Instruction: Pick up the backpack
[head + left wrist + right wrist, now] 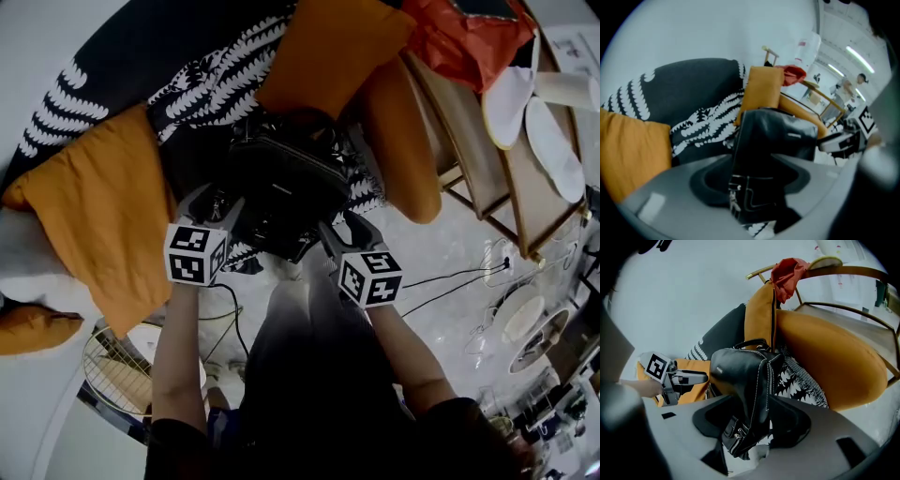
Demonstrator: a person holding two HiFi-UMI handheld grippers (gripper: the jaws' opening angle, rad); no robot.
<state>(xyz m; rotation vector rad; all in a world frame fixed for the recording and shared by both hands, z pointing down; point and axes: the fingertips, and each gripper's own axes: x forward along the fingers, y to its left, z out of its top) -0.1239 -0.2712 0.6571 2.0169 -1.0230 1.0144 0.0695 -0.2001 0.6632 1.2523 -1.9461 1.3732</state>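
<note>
Left tool [220,204] astride backpack [286,183], wire basket [117,370] in head view only

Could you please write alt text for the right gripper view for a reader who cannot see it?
A black backpack stands between the open jaws of the right gripper, on black-and-white patterned fabric. Orange cushions rise behind it, with a red cloth draped over a wooden frame above. The left gripper shows at the left.

One backpack [281,183]; left tongs [217,202] and right tongs [342,225], two; four orange cushions [94,211]; one red cloth [464,37].
</note>
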